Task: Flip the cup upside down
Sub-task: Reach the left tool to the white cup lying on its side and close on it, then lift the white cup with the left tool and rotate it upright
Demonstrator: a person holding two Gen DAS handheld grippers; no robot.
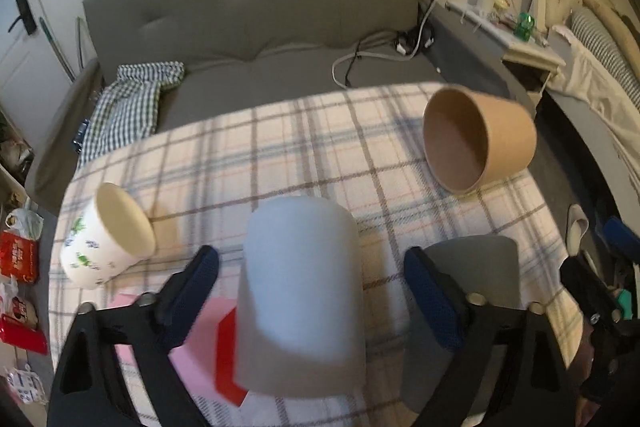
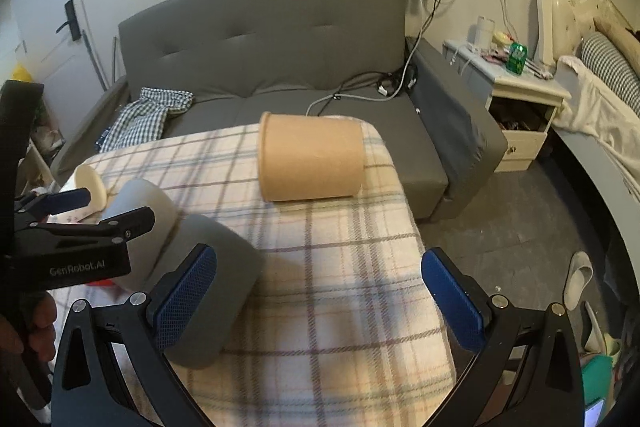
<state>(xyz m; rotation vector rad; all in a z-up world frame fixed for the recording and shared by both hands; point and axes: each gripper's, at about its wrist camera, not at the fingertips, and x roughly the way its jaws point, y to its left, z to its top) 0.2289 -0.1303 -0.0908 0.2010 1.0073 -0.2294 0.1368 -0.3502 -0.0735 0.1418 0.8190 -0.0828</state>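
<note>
On the table [image 1: 280,155], 4 cups: 2 upside down in front, probably, and 2 on their sides behind.

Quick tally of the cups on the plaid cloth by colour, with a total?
White/pale cup, upside down between the left jaws: 1
Grey cup: 1
Brown paper cup, on its side: 1
White floral cup, on its side: 1
Total: 4

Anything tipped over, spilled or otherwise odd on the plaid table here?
Yes: the brown paper cup and the floral cup both lie on their sides on the plaid cloth. Nothing has spilled. The white cup stands upside down.
</note>
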